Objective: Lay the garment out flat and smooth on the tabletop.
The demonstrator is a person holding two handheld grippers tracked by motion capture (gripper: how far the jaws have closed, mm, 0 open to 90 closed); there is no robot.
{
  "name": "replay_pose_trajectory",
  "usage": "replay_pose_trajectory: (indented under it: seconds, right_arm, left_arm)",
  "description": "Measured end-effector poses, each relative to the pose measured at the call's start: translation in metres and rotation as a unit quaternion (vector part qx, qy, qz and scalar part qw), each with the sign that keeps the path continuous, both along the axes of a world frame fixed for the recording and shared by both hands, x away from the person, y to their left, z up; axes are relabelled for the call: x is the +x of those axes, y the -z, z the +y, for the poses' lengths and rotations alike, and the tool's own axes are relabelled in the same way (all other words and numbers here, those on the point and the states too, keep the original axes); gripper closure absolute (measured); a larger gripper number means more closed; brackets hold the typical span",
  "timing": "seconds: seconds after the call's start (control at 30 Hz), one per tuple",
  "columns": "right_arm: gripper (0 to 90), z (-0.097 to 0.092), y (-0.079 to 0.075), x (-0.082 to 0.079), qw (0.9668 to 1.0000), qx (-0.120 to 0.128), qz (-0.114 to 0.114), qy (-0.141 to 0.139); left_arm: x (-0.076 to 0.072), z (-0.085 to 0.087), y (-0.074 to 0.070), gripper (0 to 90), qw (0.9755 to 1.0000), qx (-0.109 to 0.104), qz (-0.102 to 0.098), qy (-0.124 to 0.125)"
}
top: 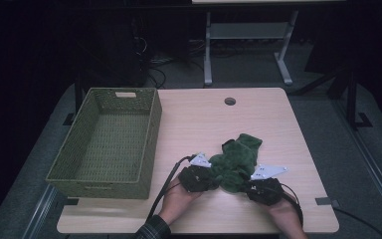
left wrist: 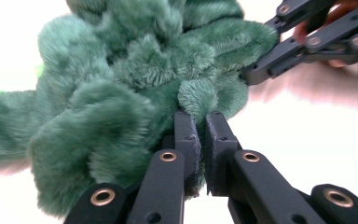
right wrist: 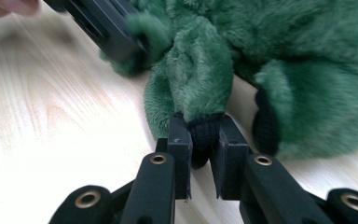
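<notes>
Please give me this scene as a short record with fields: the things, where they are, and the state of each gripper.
surface: wooden table
item in hand: fluffy green garment, bunched near the front edge
garment trim: black knit cuff
left gripper: shut on a fold of the garment
right gripper: shut on the cuff
container: green woven basket, on the table's left side, nothing inside
basket and garment: apart

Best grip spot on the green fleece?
Take the fleece by its near edges, one from each side, low along the table. Folds and a black cuff stick out there, thin enough to pinch; both grippers, left and right, already clamp these.
</notes>
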State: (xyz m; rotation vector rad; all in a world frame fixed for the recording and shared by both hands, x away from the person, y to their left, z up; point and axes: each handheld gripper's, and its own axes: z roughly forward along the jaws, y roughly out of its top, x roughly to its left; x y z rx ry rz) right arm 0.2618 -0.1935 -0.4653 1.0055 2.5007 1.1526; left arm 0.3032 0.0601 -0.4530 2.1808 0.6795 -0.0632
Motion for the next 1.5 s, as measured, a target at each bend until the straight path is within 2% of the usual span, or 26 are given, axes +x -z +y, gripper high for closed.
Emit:
replay_pose_trajectory:
  seconds: [0.13, 0.27, 0.37, 0.53, 0.7, 0.83, 0.87, 0.97, 1.07, 1.17, 1.27, 1.33, 1.47, 1.5]
  right_arm:
    - [79.2, -0.009, -0.004, -0.002, 1.0, 0.004, 0.002, 0.007]
    - [79.2, -0.02, -0.007, -0.004, 0.9998, -0.003, -0.006, 0.02]
    - [79.3, -0.029, -0.008, -0.004, 0.9993, -0.004, -0.007, 0.036]
    - [79.4, -0.046, -0.011, -0.006, 0.9978, -0.017, -0.015, 0.062]
    - [80.1, -0.064, -0.013, -0.009, 0.9958, -0.022, -0.008, 0.088]
    - [80.6, -0.073, -0.008, -0.01, 0.9931, -0.052, 0.008, 0.104]
    - [80.7, -0.075, -0.007, -0.01, 0.9925, -0.056, 0.013, 0.108]
    - [80.7, -0.08, -0.005, -0.01, 0.9918, -0.053, 0.023, 0.114]
    - [78.7, -0.08, -0.004, -0.009, 0.9919, -0.049, 0.023, 0.115]
    - [66.9, -0.079, -0.005, -0.01, 0.9925, -0.043, 0.015, 0.114]
    - [59.6, -0.079, -0.009, -0.011, 0.9923, -0.04, 0.001, 0.118]
    - [59.2, -0.08, -0.013, -0.012, 0.9925, -0.029, -0.008, 0.118]
    - [62.3, -0.077, -0.022, -0.017, 0.9925, -0.022, -0.027, 0.118]
    - [65.9, -0.077, -0.024, -0.017, 0.9925, -0.021, -0.031, 0.116]
  left_arm:
    - [-0.003, 0.01, -0.014, 85.3, 0.9998, -0.018, -0.001, -0.004]
    - [-0.005, 0.024, -0.025, 85.2, 0.9996, -0.024, -0.004, -0.011]
    - [-0.006, 0.035, -0.028, 85.2, 0.9995, -0.023, -0.009, -0.02]
    - [-0.008, 0.051, -0.026, 85.2, 0.9992, -0.016, -0.003, -0.036]
    - [-0.009, 0.057, -0.017, 85.4, 0.9988, 0.011, 0.009, -0.048]
    - [-0.006, 0.056, -0.008, 85.8, 0.997, 0.058, 0.007, -0.051]
    - [-0.006, 0.055, -0.004, 85.8, 0.9968, 0.055, 0.014, -0.057]
    - [-0.004, 0.053, 0.003, 85.7, 0.9959, 0.07, 0.024, -0.051]
    - [-0.004, 0.051, 0.006, 84.0, 0.9961, 0.061, 0.032, -0.054]
    - [-0.006, 0.05, 0.002, 78.6, 0.9967, 0.059, 0.03, -0.046]
    - [-0.009, 0.049, -0.009, 71.1, 0.9974, 0.047, 0.021, -0.051]
    - [-0.012, 0.05, -0.018, 65.4, 0.998, 0.04, 0.014, -0.047]
    - [-0.017, 0.049, -0.035, 65.2, 0.9985, 0.025, -0.007, -0.048]
    - [-0.018, 0.049, -0.038, 67.2, 0.9988, 0.021, -0.01, -0.043]
